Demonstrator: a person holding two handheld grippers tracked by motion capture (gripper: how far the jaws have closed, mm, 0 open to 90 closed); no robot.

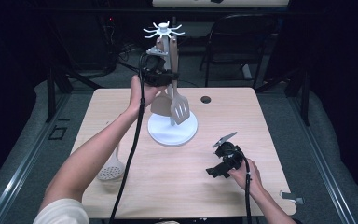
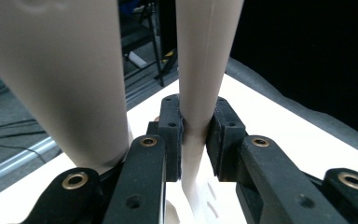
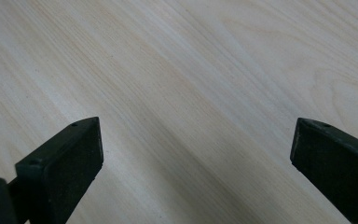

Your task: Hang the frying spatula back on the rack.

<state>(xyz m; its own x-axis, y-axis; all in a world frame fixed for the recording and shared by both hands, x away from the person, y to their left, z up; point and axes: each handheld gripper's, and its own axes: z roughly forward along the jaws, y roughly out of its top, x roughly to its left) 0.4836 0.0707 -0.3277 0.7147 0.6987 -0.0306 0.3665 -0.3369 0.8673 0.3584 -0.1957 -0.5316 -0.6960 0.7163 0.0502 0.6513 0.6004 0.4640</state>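
Left gripper [image 2: 195, 135]: clamped on turner [image 1: 179, 105] handle at rack [image 1: 164, 31]; keep it vertical when lifting off the hook. Right gripper [image 3: 193, 154]: wide, idle over table [image 1: 177, 177].

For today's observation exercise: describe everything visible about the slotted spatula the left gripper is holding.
The slotted spatula looks like beige plastic, with a long tapering handle and a flat blade cut by slots. It hangs upright, blade down, from the white hook rack above the round base, beside another beige utensil. The left gripper clamps its handle.
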